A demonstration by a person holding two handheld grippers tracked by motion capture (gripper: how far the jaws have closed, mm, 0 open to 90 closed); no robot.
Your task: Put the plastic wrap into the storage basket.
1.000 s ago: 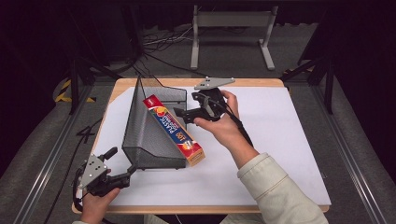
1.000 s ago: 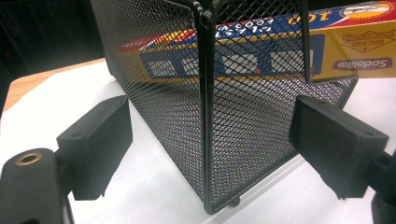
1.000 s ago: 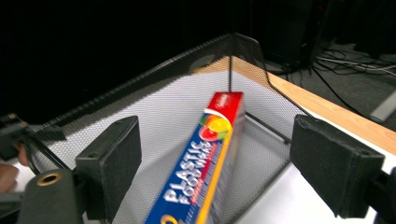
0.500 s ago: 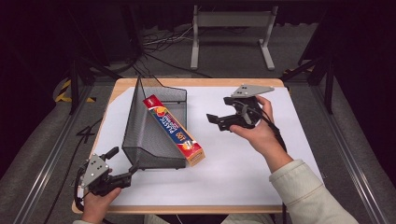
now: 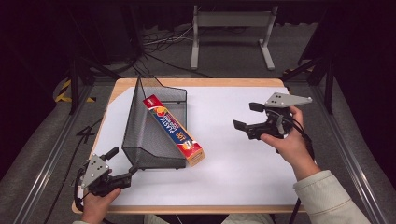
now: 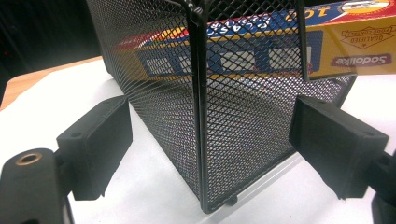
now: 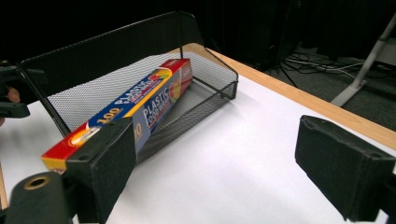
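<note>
Now the long blue, red and yellow cardboard box of plastic food wrap (image 5: 173,130) lies slanted in the black wire-mesh basket (image 5: 140,135), far end down inside, near end poking out over the low front rim onto the white bench (image 5: 243,168). Nothing else sits in that basket. The box looks light and stiff, with smooth printed faces that could slip; a pinch across its narrow sides near the jutting end seems the safest hold, though a hard squeeze may crush the thin card. The basket looks rigid and light too, so it could slide if nudged. Left tool (image 5: 122,173) sits at the basket's near corner, jaws spread either side of the corner post (image 6: 200,116), gripping nothing. Right tool (image 5: 247,116) hovers well apart over bare bench, jaws spread wide and empty.
</note>
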